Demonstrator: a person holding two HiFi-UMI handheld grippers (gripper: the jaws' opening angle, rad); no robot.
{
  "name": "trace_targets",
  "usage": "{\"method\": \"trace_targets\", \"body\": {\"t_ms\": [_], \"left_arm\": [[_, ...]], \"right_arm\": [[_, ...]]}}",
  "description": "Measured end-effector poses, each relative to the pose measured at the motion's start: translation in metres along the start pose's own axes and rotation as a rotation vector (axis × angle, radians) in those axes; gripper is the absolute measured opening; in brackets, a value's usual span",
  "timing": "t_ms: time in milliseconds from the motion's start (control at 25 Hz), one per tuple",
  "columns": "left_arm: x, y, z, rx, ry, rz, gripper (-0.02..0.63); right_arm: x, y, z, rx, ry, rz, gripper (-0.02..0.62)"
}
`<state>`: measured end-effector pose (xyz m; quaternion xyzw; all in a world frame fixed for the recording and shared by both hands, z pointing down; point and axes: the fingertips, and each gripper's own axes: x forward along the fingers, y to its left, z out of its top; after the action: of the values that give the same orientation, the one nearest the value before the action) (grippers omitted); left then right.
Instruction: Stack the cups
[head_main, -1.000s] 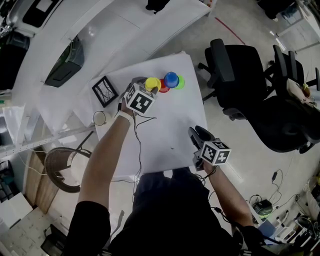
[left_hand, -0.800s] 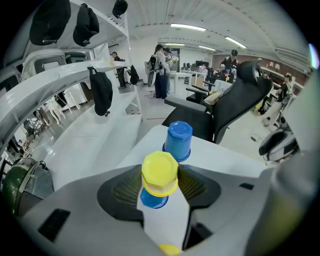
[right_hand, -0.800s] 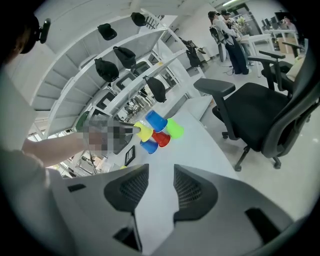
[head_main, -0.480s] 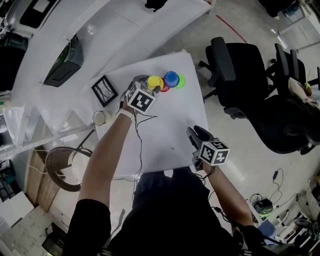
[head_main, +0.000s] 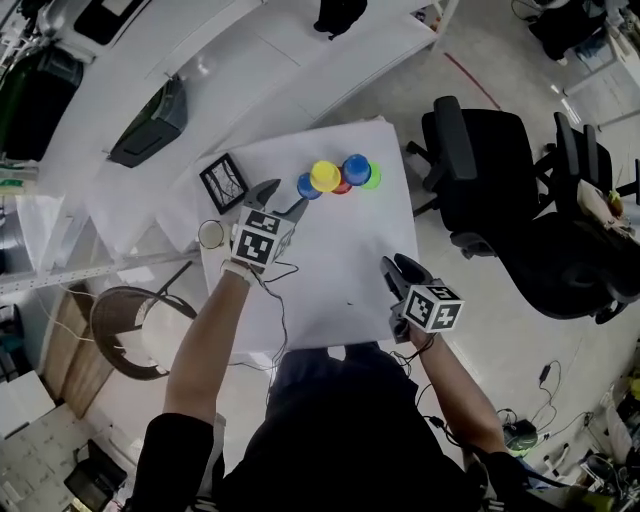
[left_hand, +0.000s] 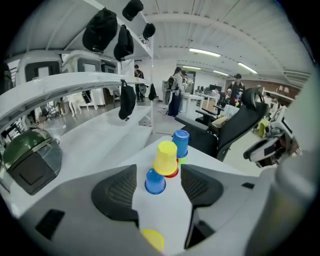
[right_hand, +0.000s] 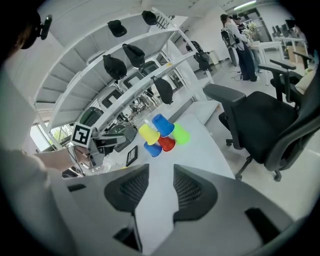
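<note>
Withdrawn nearward from the yellow cup (head_main: 325, 176), left gripper (head_main: 285, 197) is opening, jaws empty; right gripper (head_main: 397, 268) spread, empty. Release step; next, likely: grasp near blue cup (head_main: 308, 186).

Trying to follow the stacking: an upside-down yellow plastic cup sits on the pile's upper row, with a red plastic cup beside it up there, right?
Not quite. Beside the upside-down yellow plastic cup on the upper row sits a blue plastic cup, not a red one; the red plastic cup is in the lower row. The left gripper view shows it.
</note>
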<state>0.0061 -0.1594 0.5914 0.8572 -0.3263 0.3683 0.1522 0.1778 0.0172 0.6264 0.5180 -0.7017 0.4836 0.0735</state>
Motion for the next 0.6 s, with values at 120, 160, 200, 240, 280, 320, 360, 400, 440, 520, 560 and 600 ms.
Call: {"method": "trace_targets", "body": {"t_ms": [120, 160, 200, 240, 280, 320, 360, 400, 440, 520, 560, 600], "left_arm": [[-0.033, 0.009, -0.023, -0.061, -0.017, 0.046, 0.262], [-0.044, 0.010, -0.031, -0.082, -0.023, 0.060, 0.262], [-0.055, 0.011, -0.040, -0.100, -0.027, 0.072, 0.262], [-0.064, 0.011, -0.049, -0.116, -0.026, 0.083, 0.262], [-0.073, 0.011, -0.059, -0.129, -0.022, 0.093, 0.262], [-0.081, 0.011, -0.068, -0.141, -0.017, 0.103, 0.262], [-0.088, 0.012, -0.077, -0.152, -0.012, 0.112, 0.262], [-0.095, 0.012, -0.085, -0.165, -0.010, 0.121, 0.262], [-0.102, 0.012, -0.092, -0.178, -0.010, 0.129, 0.262], [-0.112, 0.013, -0.107, -0.198, -0.010, 0.145, 0.262], [-0.117, 0.013, -0.115, -0.203, -0.007, 0.153, 0.262], [-0.121, 0.014, -0.123, -0.208, -0.002, 0.160, 0.262]], "right_arm": [[-0.001, 0.010, 0.008, -0.024, -0.007, 0.009, 0.149], [-0.002, 0.014, 0.010, -0.032, -0.010, 0.012, 0.149], [-0.003, 0.018, 0.011, -0.038, -0.014, 0.015, 0.149], [-0.004, 0.022, 0.012, -0.044, -0.018, 0.017, 0.149], [-0.006, 0.025, 0.013, -0.048, -0.020, 0.019, 0.149], [-0.006, 0.028, 0.013, -0.051, -0.022, 0.021, 0.147], [-0.007, 0.032, 0.012, -0.056, -0.021, 0.022, 0.147], [-0.007, 0.035, 0.011, -0.062, -0.019, 0.022, 0.147], [-0.007, 0.038, 0.010, -0.071, -0.016, 0.022, 0.147], [-0.005, 0.045, 0.006, -0.091, -0.009, 0.020, 0.147], [-0.003, 0.049, 0.005, -0.100, -0.006, 0.020, 0.147], [-0.001, 0.053, 0.003, -0.109, -0.002, 0.019, 0.147]]}}
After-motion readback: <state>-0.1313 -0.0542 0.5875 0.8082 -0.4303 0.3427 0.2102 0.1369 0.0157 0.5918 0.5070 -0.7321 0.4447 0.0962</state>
